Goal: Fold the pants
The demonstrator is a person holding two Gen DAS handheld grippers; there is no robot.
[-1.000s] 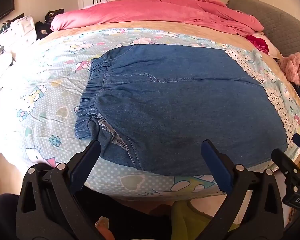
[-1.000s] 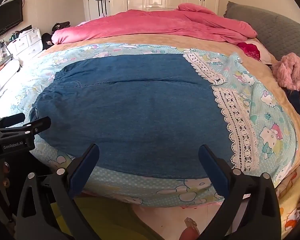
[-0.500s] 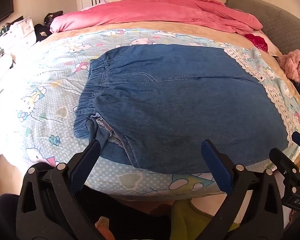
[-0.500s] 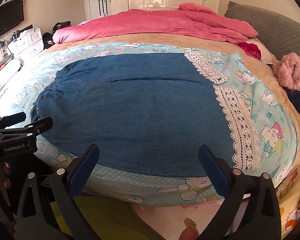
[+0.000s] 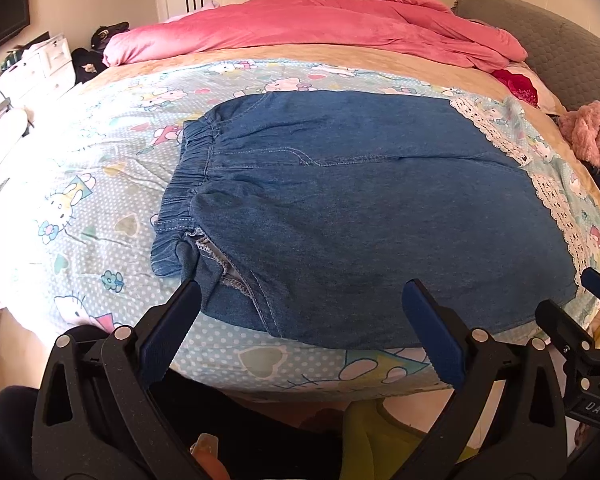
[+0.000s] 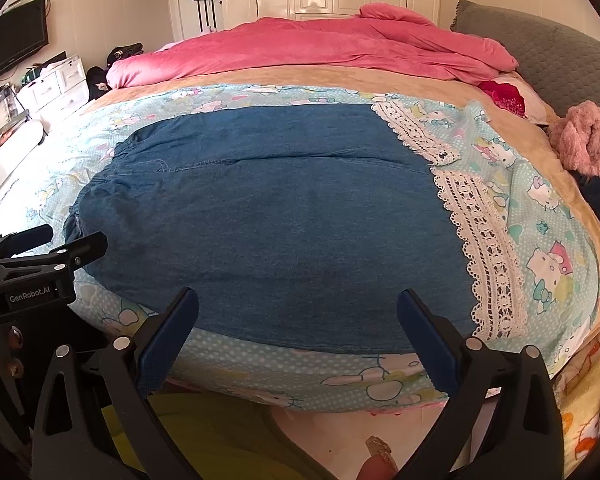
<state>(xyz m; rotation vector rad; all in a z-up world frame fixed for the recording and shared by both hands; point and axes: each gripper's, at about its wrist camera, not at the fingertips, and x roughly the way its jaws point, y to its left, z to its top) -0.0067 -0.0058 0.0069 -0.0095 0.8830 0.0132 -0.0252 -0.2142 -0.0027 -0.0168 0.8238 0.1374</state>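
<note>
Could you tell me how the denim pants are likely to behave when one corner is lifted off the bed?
The denim pants lie flat with soft creases at the gathered waistband, so they will probably drape limply. The lace hems look delicate and might snag.

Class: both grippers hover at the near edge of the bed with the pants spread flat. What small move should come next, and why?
Probably lower the left gripper onto the near waistband corner of the pants. Both grippers are open and empty, the right gripper too, and the cloth lies flat, so a grasp must come first.
</note>
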